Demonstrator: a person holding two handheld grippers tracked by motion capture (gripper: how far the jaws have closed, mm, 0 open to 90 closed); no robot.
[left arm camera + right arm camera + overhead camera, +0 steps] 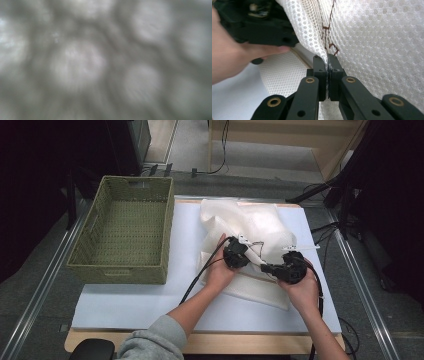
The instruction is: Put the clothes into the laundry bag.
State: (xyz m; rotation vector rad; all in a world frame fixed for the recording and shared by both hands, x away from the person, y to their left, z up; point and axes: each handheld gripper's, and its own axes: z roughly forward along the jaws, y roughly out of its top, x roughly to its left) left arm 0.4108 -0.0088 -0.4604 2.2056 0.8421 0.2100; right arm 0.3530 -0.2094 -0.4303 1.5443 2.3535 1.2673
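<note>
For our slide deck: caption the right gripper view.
Right gripper pinches a fold of white mesh cloth.

No legible text or labels.

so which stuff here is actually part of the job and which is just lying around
In the job:
- white mesh fabric, bunched on the table
- left gripper, shut on it
- right gripper, shut on an edge of it

Lying about:
- green woven basket, left of the fabric
- white table sheet
- cables on the floor
</note>
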